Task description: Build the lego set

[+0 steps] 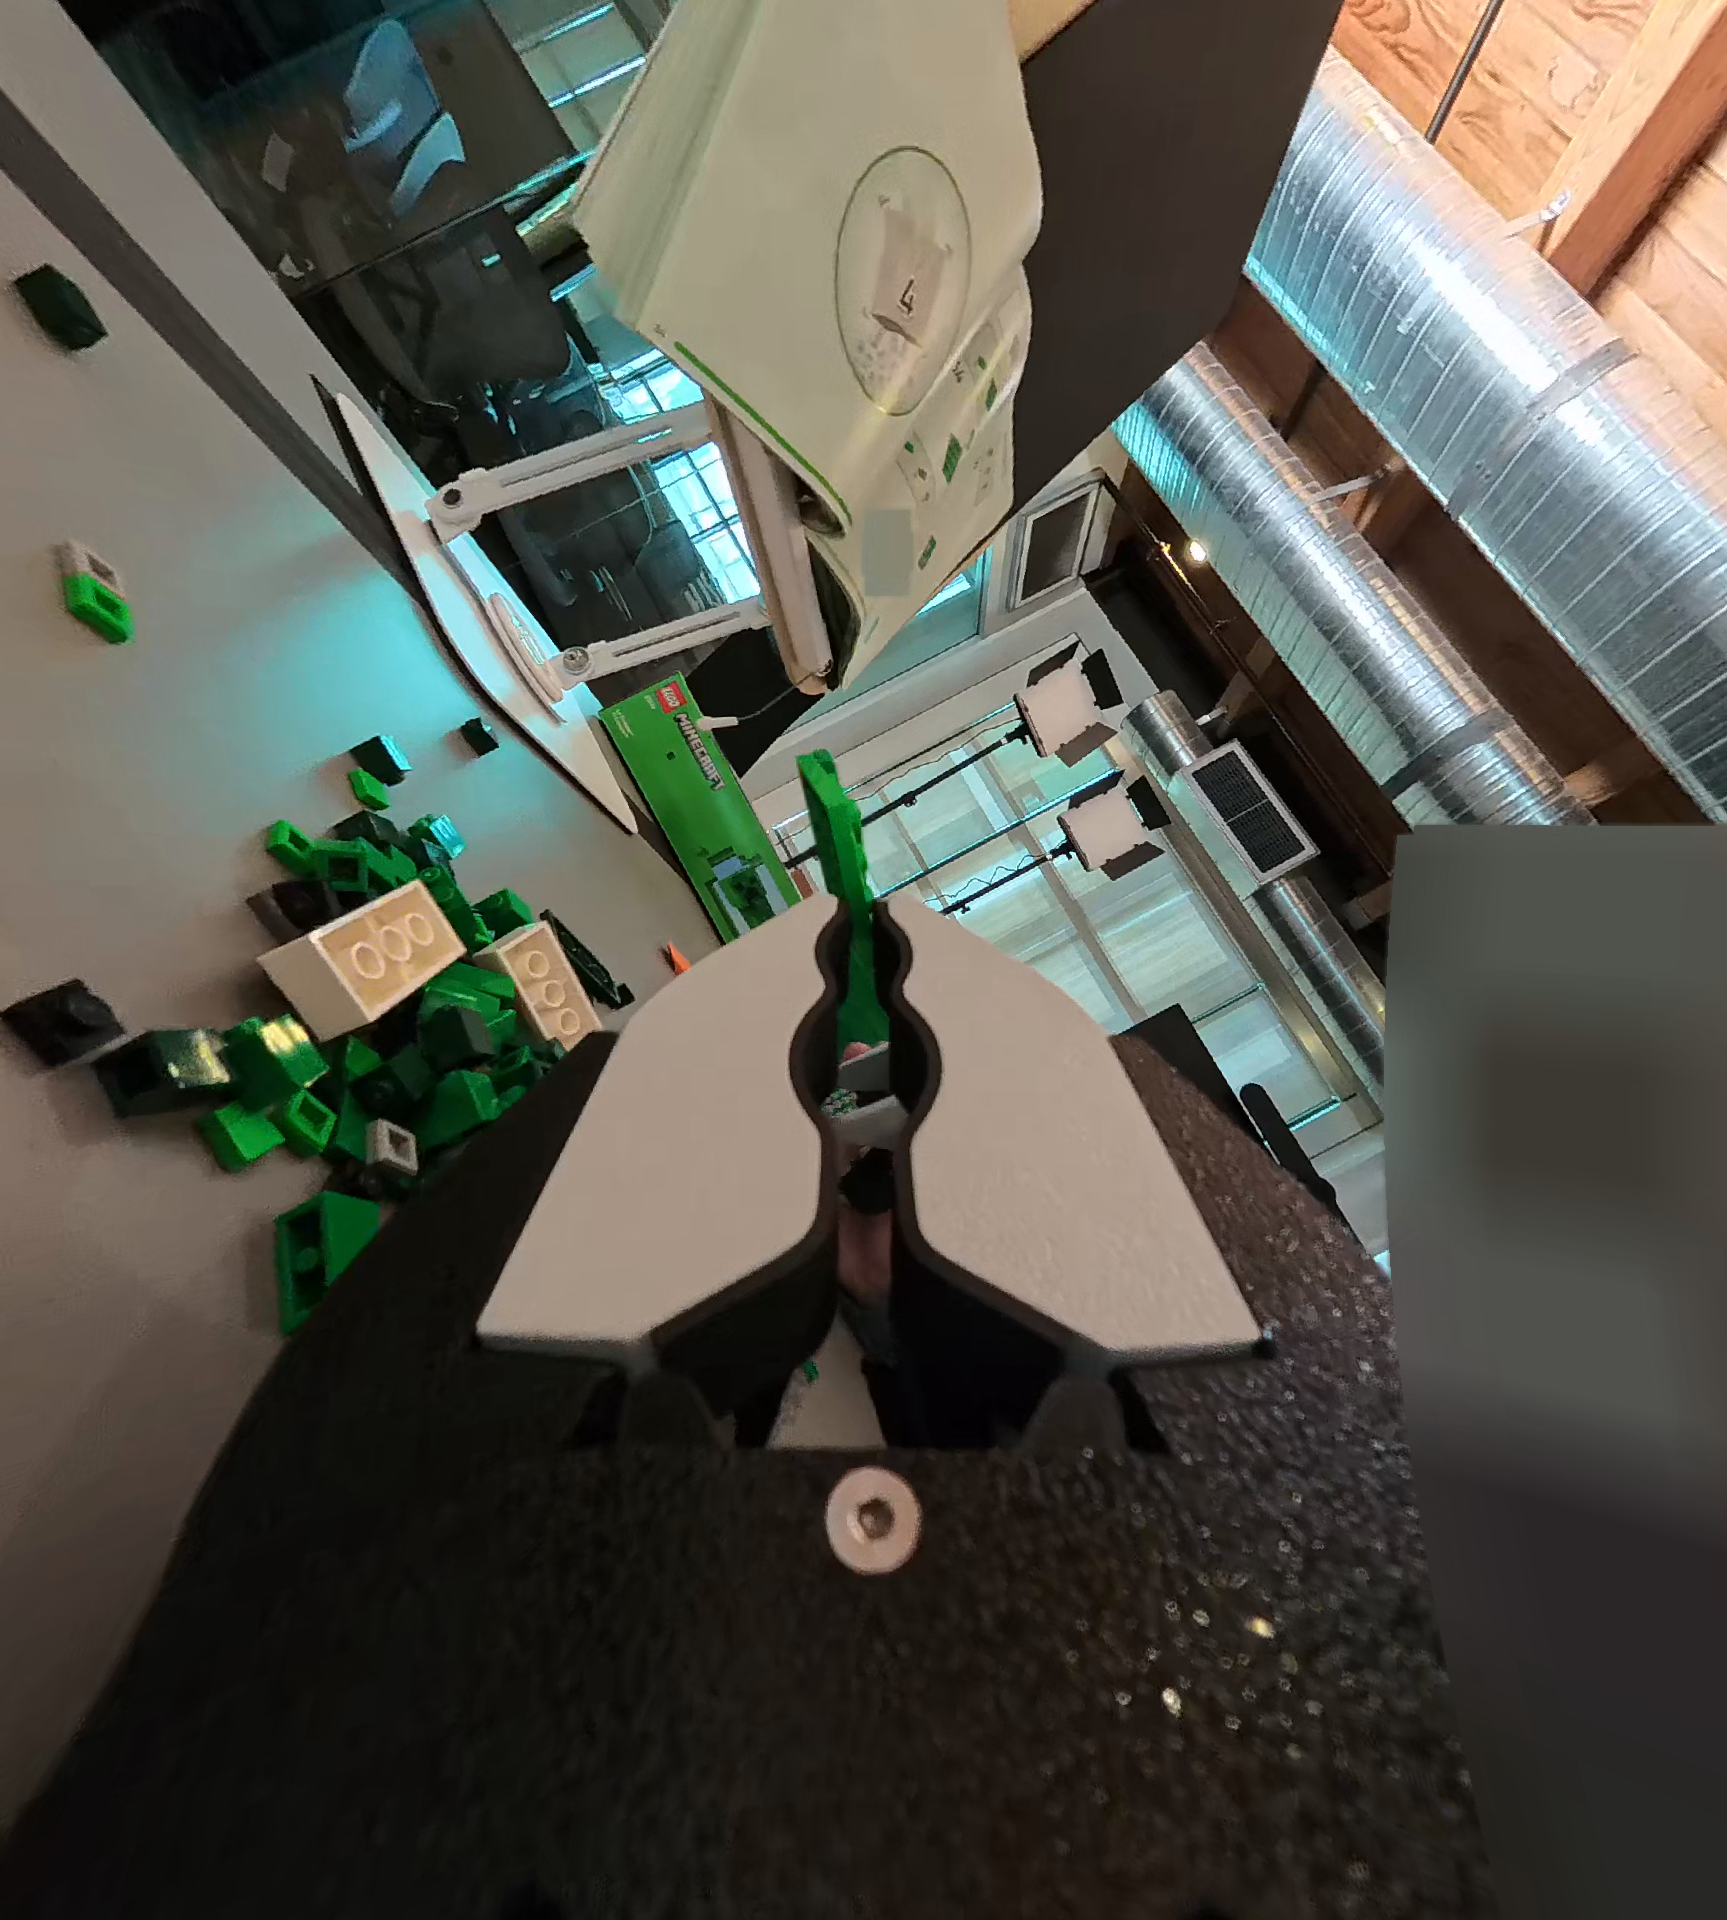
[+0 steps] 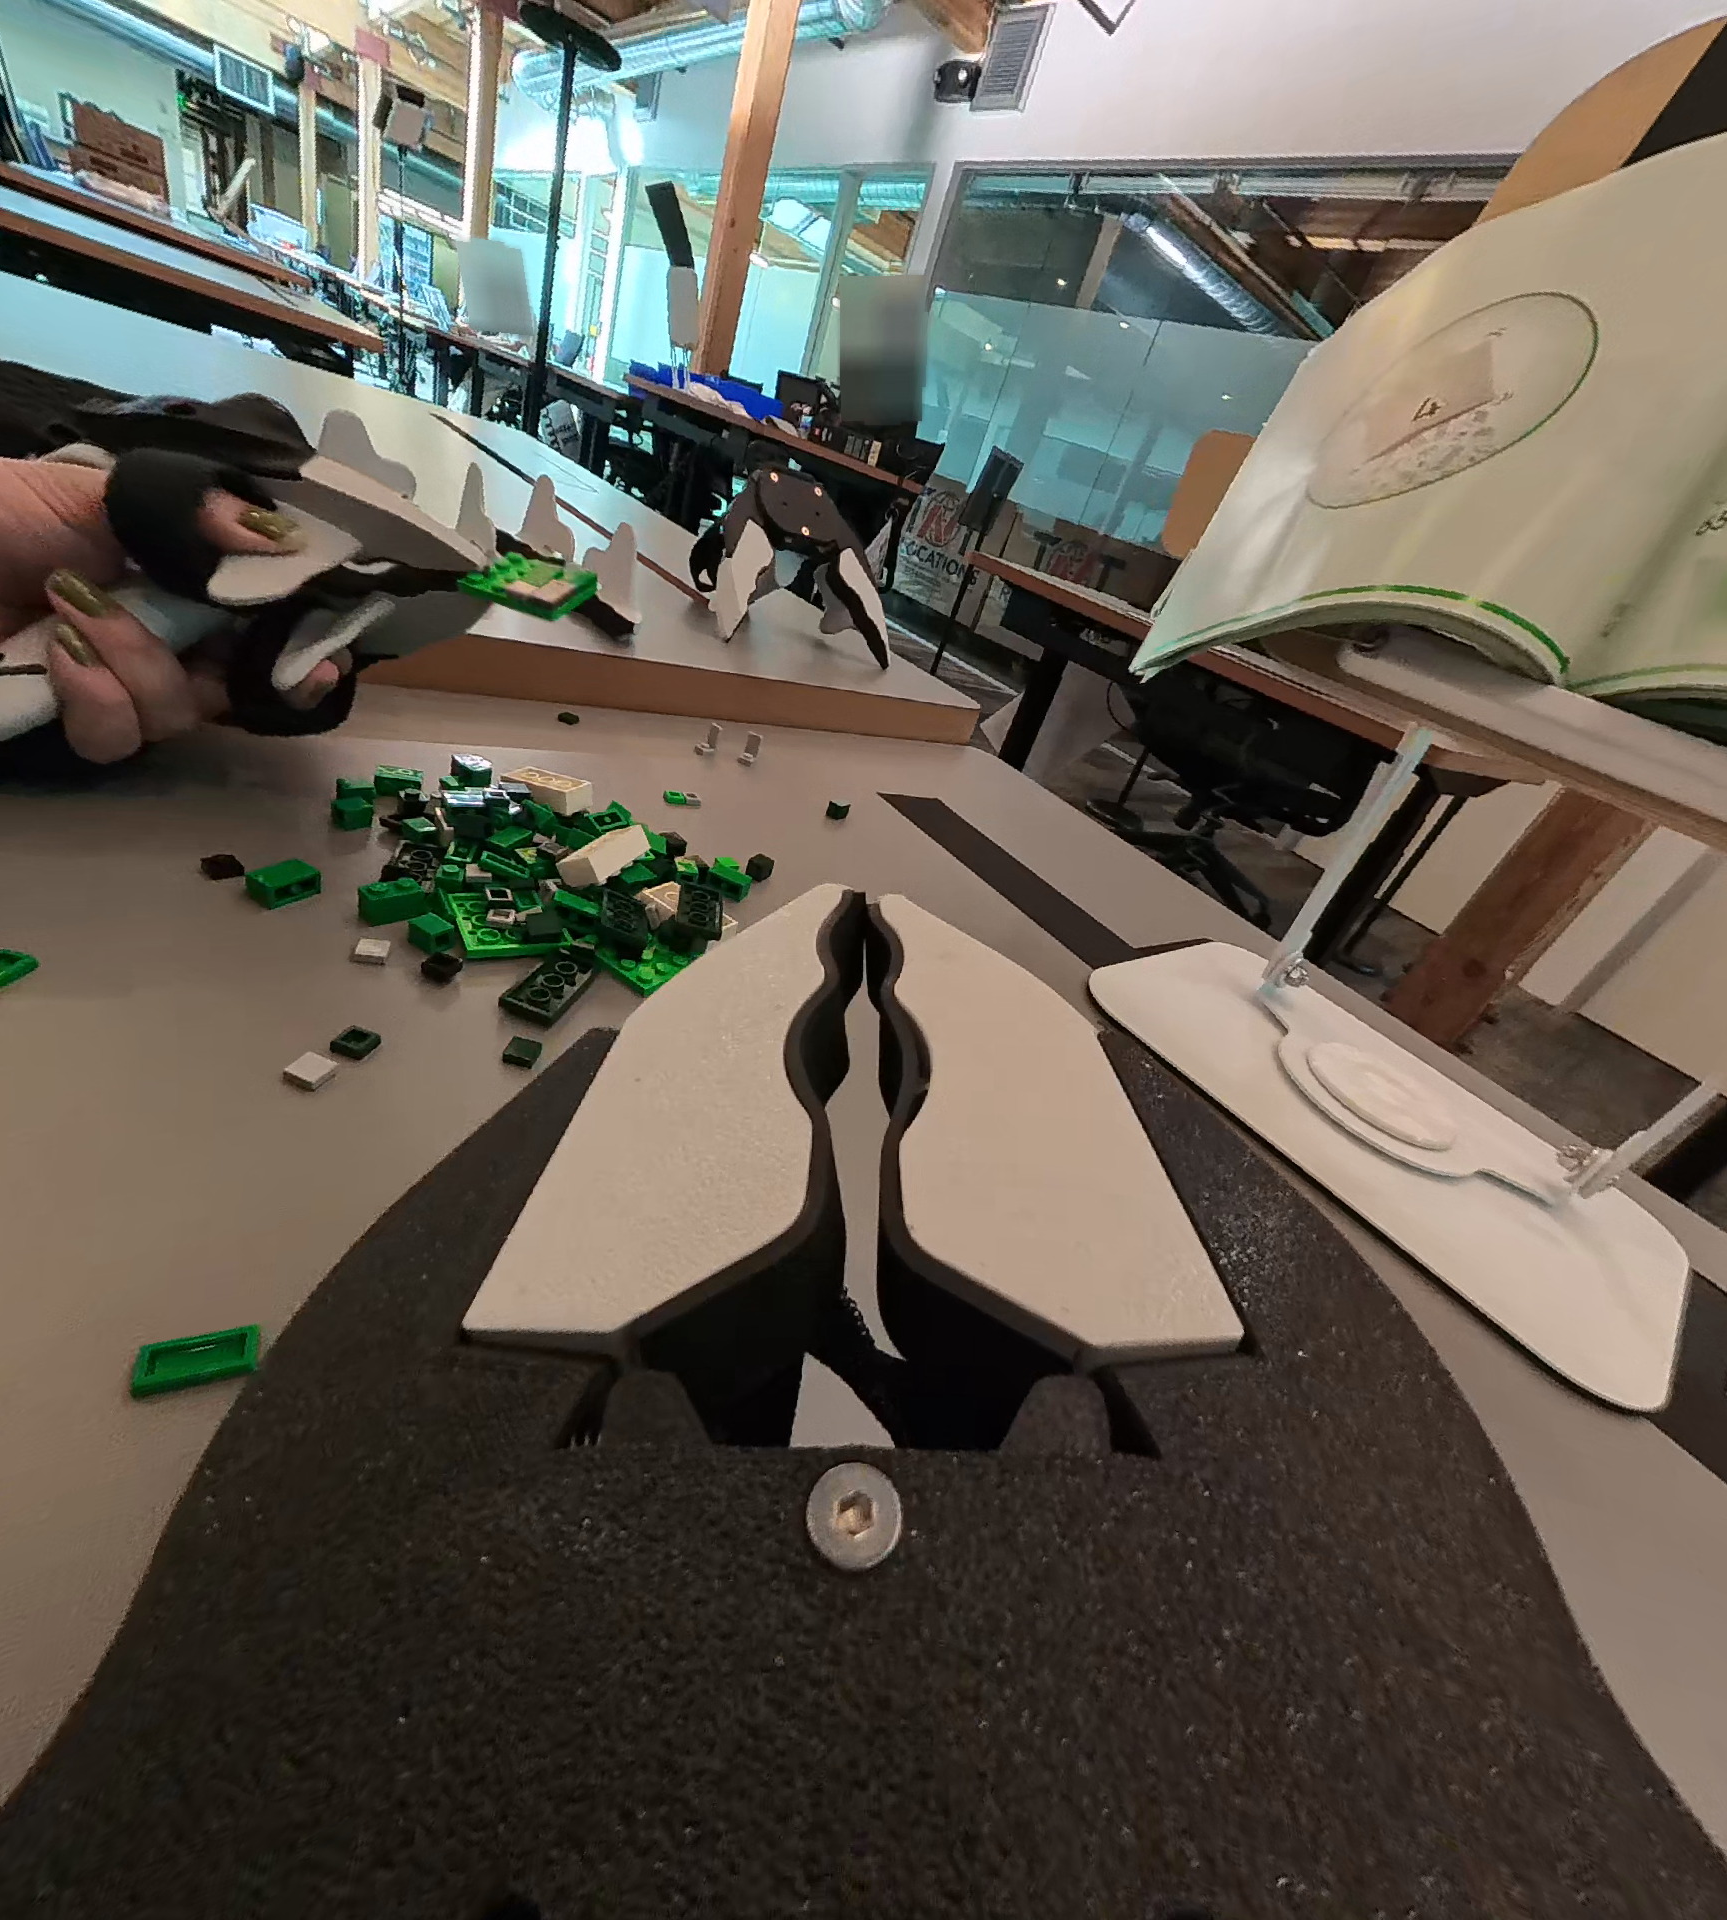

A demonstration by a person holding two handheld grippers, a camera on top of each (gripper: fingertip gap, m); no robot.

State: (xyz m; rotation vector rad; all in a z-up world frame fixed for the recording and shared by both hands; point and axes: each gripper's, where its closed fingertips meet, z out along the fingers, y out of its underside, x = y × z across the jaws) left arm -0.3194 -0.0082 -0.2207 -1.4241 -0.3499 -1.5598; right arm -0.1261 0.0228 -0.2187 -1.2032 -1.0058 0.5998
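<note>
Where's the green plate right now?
The green plate is clamped in the left gripper, held in the air above the brick pile; it shows at the right wrist view's upper left.

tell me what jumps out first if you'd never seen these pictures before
The heap of green, black and white lego pieces in the middle of the grey table draws the eye first. Next is the left gripper, held up above the pile at the left with its jaws shut on a green plate. On the right, an open instruction booklet rests on a white stand, with the empty right gripper in front.
</note>
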